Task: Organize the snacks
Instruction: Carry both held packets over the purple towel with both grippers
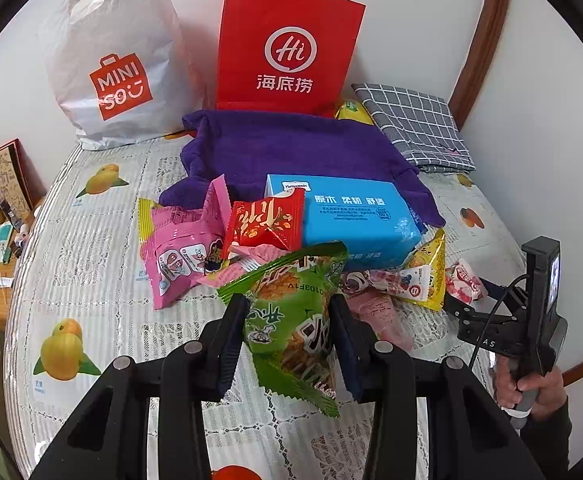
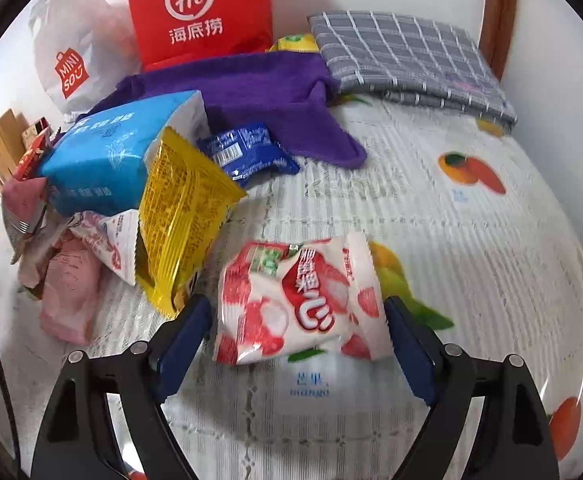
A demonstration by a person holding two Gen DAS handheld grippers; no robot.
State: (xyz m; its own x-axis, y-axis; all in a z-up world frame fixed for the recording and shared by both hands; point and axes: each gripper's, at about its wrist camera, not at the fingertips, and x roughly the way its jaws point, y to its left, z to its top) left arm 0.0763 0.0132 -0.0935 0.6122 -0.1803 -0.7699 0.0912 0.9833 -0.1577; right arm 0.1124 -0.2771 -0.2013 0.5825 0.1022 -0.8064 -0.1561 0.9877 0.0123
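Note:
A heap of snack packets lies on the table. In the left wrist view my left gripper [image 1: 289, 322] is shut on a green packet [image 1: 291, 316], held just in front of the heap. Behind it lie a pink packet [image 1: 179, 254], a red packet [image 1: 265, 224] and a yellow packet [image 1: 431, 268]. In the right wrist view my right gripper [image 2: 297, 322] is open around a white-and-red lychee packet [image 2: 297, 300] lying on the cloth; the pads stand apart from its sides. A yellow packet [image 2: 183, 208] and a dark blue packet [image 2: 247, 152] lie beyond it.
A blue tissue pack [image 1: 355, 216] and a purple towel [image 1: 291, 148] sit behind the heap. A red paper bag [image 1: 287, 48] and a white Miniso bag [image 1: 111, 64] stand against the wall. A folded grey checked cloth [image 1: 415, 128] lies at the back right.

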